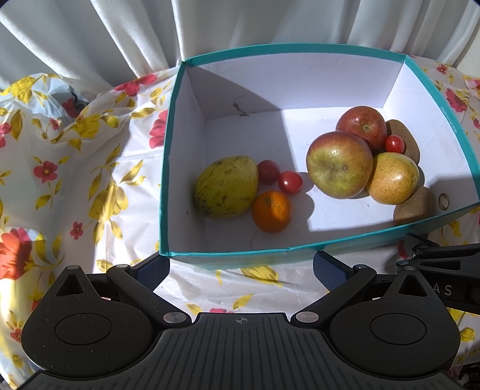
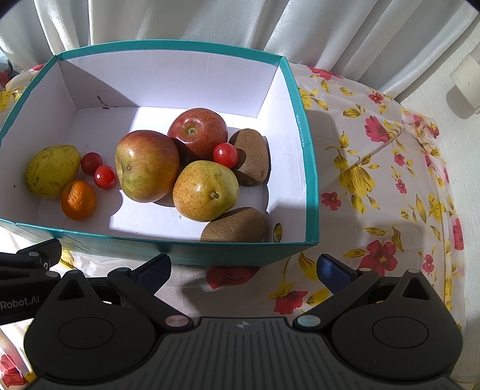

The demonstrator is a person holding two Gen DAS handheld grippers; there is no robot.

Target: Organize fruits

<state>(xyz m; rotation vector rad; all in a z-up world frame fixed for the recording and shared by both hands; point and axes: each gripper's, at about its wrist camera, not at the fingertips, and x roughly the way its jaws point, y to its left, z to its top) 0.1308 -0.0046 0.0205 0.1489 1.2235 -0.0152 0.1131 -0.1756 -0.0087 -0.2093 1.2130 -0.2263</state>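
Teal box (image 2: 309,168) ahead of both tongs holds all visible fruit. Left tongs (image 1: 241,267) and right tongs (image 2: 244,267) are spread, empty, short of its near wall. Looks near-done; next, regroup the tomatoes (image 2: 105,176).

A: Box (image 2: 310,168) teal outside, plain white inside. Cloth (image 2: 390,186) over the worktop is white with red flowers and yellow leaves. Curtain (image 2: 180,21) plain off-white.

B: Fruit colours?

A: Mango (image 2: 51,171) yellow-green with dark specks. Orange (image 2: 78,200) solid orange. Three cherry tomatoes, two (image 2: 105,177) glossy red, one (image 2: 91,163) darker red. Front apple (image 2: 147,165) green-yellow blushed red, back apple (image 2: 198,130) deep red, finely speckled. Pear (image 2: 205,190) yellow-gold, russet freckles. Both kiwis (image 2: 234,229) dull brown.

B: Claws?

A: Left claw (image 1: 241,268) and right claw (image 2: 244,270) black, with dark blue textured pads (image 1: 330,271).
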